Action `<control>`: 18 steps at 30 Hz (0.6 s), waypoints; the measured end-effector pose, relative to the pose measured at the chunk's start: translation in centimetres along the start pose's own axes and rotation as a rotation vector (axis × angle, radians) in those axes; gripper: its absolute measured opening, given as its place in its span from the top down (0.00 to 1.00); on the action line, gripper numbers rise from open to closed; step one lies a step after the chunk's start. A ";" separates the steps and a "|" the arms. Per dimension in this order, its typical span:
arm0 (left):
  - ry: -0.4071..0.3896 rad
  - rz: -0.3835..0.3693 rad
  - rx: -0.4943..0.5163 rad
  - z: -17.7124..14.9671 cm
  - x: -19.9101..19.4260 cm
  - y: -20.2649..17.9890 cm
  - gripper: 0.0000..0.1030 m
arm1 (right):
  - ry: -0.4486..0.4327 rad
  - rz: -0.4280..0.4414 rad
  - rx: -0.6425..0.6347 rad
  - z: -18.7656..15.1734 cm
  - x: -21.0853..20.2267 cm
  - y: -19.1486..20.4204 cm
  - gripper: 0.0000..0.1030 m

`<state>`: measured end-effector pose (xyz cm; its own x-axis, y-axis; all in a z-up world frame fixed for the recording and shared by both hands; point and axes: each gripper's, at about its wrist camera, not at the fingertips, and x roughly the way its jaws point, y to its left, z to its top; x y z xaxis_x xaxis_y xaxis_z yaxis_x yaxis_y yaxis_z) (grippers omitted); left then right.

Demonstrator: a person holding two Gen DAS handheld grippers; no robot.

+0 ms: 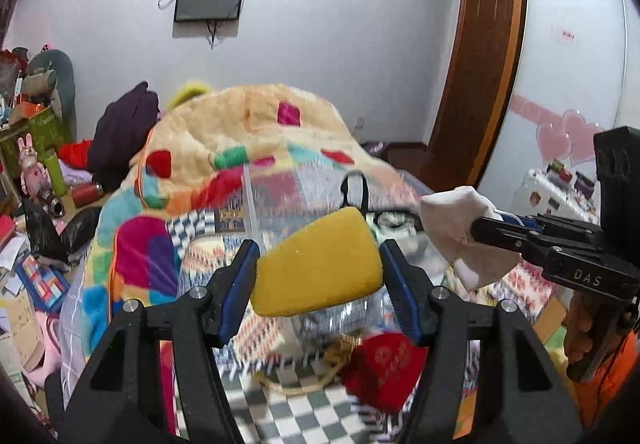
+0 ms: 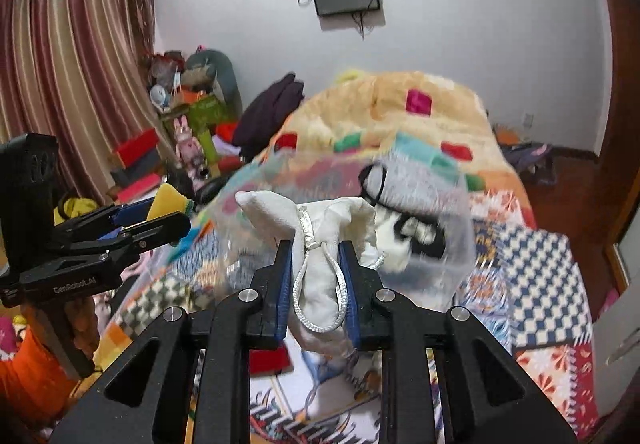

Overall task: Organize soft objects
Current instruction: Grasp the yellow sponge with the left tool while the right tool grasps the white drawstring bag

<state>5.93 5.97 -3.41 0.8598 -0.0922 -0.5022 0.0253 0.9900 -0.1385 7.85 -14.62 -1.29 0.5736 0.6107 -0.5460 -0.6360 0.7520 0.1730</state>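
Note:
My left gripper (image 1: 318, 264) is shut on a yellow sponge (image 1: 316, 264) and holds it above the bed. It also shows at the left of the right wrist view (image 2: 160, 215), with the sponge (image 2: 166, 199) sticking out. My right gripper (image 2: 316, 284) is shut on a white drawstring pouch (image 2: 320, 244). In the left wrist view the right gripper (image 1: 480, 228) comes in from the right with the pouch (image 1: 456, 219). A clear plastic box (image 2: 420, 228) with a black handle stands blurred on the bed just beyond both grippers.
A piled colourful blanket (image 1: 240, 139) covers the bed behind the box. A red cloth (image 1: 384, 368) lies on the checkered quilt (image 2: 532, 264) below my left gripper. Cluttered boxes and toys (image 1: 36, 147) fill the left side. A wooden door frame (image 1: 472, 63) stands at right.

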 end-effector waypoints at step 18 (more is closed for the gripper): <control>0.029 0.031 0.031 4.4 6.7 0.5 0.40 | -0.047 -0.087 0.022 3.9 3.5 -2.7 0.80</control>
<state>13.97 6.31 -3.13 0.8452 -0.0636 -0.5307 0.0145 0.9953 -0.0961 13.59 -13.55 -0.42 0.6501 0.5537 -0.5204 -0.5718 0.8075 0.1449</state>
